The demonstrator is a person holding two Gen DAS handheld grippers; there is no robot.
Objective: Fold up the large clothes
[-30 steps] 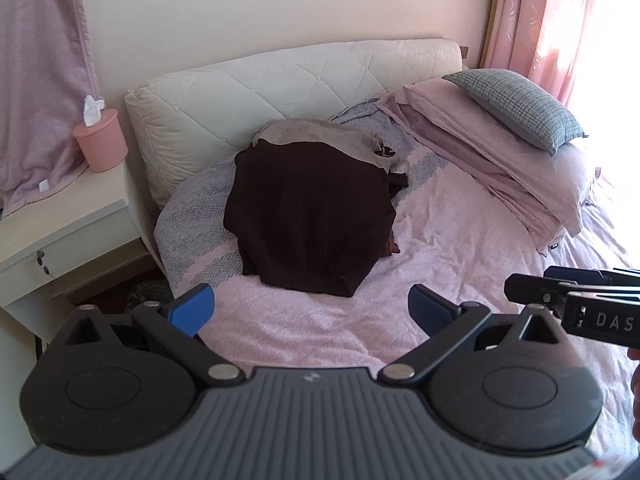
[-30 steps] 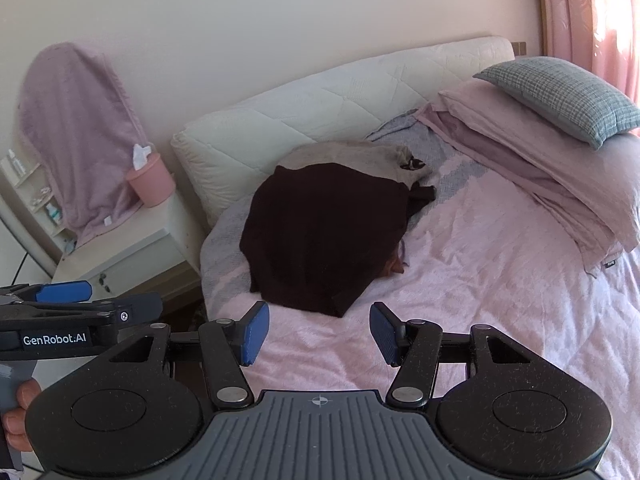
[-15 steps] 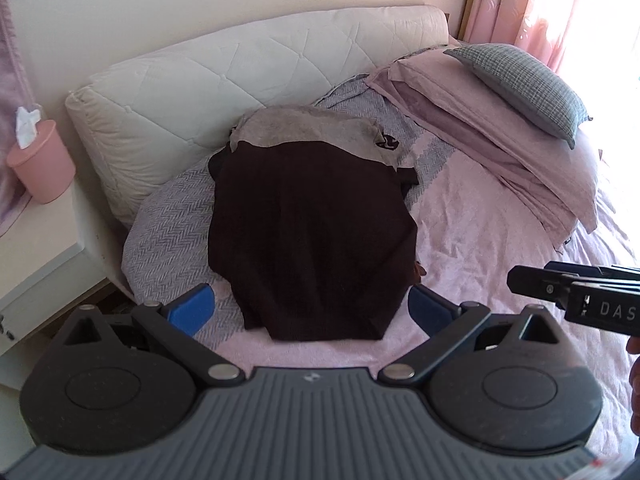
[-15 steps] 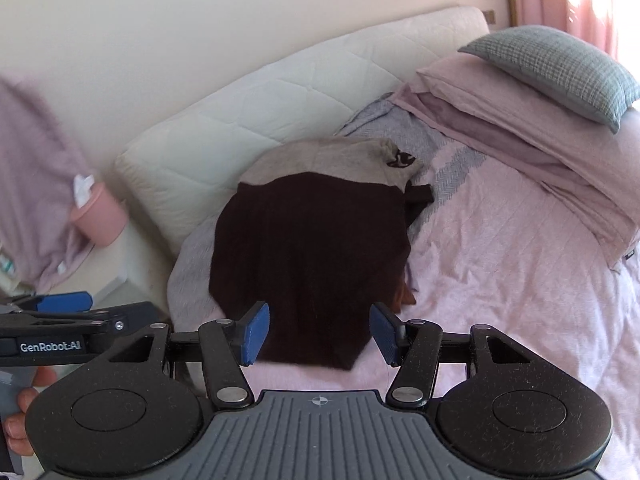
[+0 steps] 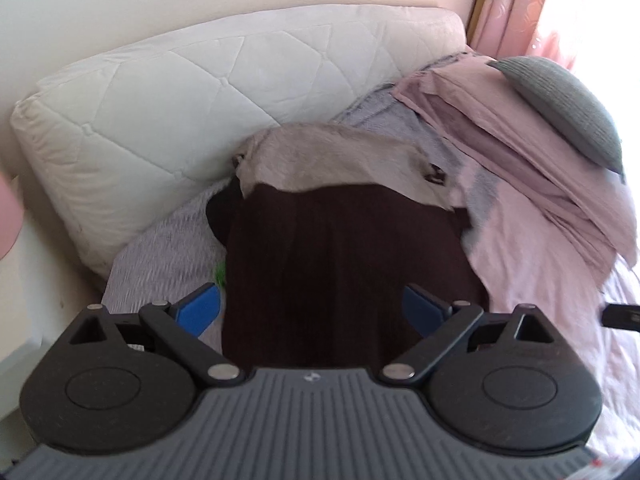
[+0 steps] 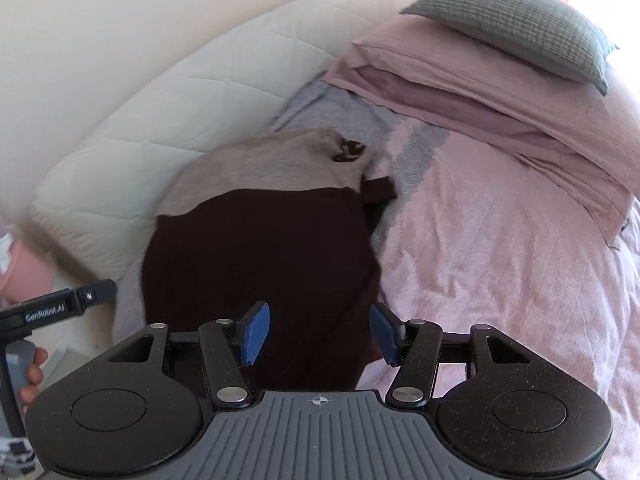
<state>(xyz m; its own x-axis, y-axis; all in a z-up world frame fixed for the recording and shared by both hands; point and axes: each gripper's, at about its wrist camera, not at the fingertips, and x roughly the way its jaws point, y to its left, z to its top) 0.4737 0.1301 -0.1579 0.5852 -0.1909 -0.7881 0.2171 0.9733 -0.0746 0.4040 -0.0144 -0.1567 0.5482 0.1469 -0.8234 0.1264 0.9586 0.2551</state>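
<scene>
We hold the left tool (image 5: 312, 308) and right tool (image 6: 318, 334) with jaws apart, empty, above the dark garment (image 5: 344, 264) spread on the bed (image 6: 500, 264), ready to pinch its near hem.

Both wrist views look down close at the dark garment (image 5: 344, 272).

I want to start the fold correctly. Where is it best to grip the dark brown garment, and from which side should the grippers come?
Probably the near hem corners of the dark brown garment, coming from the bed's foot side. It lies flat, its far end is under the beige garment, and both open grippers, left and right, already face that hem.
</scene>
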